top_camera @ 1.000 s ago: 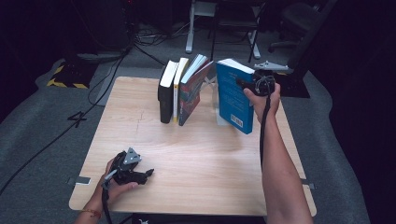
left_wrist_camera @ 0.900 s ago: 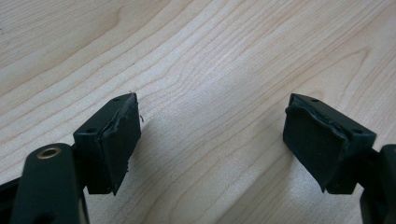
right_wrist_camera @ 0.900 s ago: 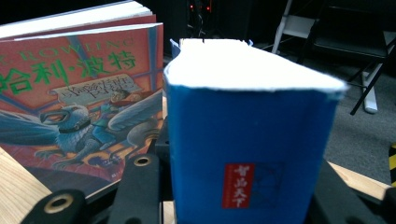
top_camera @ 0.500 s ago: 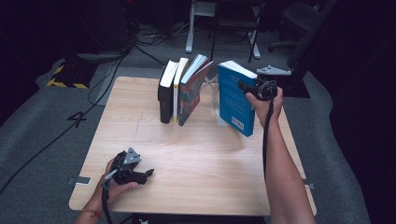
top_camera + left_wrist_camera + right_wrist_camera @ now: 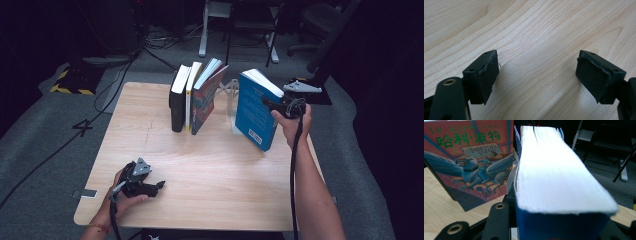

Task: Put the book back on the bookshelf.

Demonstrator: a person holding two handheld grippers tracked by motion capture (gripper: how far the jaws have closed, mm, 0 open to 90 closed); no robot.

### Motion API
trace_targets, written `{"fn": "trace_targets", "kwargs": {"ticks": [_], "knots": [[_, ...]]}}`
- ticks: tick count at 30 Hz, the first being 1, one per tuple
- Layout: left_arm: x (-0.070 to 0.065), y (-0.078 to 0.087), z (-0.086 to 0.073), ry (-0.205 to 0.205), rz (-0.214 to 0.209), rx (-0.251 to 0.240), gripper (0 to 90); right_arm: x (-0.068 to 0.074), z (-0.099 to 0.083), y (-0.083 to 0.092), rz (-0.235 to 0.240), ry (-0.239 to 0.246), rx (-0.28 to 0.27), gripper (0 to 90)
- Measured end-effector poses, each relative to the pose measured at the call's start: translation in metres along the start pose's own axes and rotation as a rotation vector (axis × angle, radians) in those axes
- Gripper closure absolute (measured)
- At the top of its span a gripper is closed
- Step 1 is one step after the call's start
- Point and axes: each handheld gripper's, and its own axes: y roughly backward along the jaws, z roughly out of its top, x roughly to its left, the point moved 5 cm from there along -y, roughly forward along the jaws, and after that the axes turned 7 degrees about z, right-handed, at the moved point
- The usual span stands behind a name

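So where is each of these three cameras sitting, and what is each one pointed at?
High view: above the near edge, looking forward and down on the table; both forearms, left claw and right claw show.
Left gripper view: rides the left claw, facing bare wood between open jaws.
Right gripper view: rides the right claw, facing the blue book it clamps.
Shared: the blue book and the dragon-cover book.

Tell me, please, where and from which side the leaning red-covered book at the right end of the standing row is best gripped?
Probably the red-covered book is best taken across its thickness at the top open-page edge, coming from above on its right side. It tilts against the yellow-spined book, so that upper corner stands free, facing the gap toward the blue book.
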Motion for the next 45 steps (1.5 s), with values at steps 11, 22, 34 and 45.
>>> {"fn": "trace_targets", "kwargs": {"ticks": [11, 22, 34, 45], "knots": [[0.000, -0.001, 0.001, 0.001, -0.003, 0.000, 19.0, -0.003, -0.022, 0.015, 0.031, -0.027, -0.027, 60.1], [0.000, -0.001, 0.001, 0.001, -0.002, 0.000, 19.0, -0.003, -0.031, 0.021, 0.023, -0.015, -0.043, 59.4], [0.000, -0.001, 0.001, 0.002, -0.001, -0.001, 18.9, -0.005, -0.039, 0.022, 0.018, -0.009, -0.059, 49.8], [0.000, -0.001, 0.001, 0.002, -0.001, -0.001, 18.9, -0.007, -0.078, 0.017, 0.063, -0.026, -0.039, 45.1]]}}
